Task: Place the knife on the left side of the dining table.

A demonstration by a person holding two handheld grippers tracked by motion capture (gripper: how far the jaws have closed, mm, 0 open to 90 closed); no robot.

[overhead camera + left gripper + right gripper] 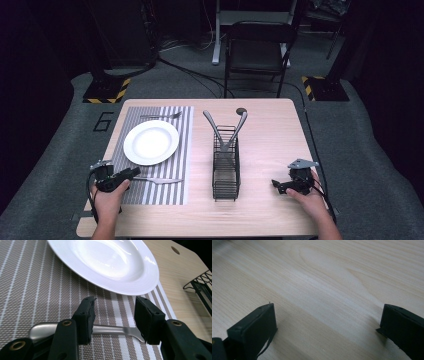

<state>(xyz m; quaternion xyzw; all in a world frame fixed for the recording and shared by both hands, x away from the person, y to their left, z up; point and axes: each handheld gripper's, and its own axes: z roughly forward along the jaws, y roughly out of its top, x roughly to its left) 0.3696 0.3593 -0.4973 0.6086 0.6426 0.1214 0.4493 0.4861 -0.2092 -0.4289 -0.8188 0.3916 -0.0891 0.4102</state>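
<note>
The left gripper (134, 172) sat at the lower left of the frame, jaws parted; the right gripper (274, 184), lower right, gaped wide.

The right claw (325, 322) looks low along a pale wooden worktop (329, 277). Its two black jaws rise from the bottom corners of the view, one at the left edge and one at the right, standing wide apart with bare wood between them. Nothing lies between the pads. The grain of the worktop runs in long slanting bands, with an oval swirl in the wood beyond the jaws, towards the top of the view. A soft shadow falls on the wood just beside each jaw.
</note>
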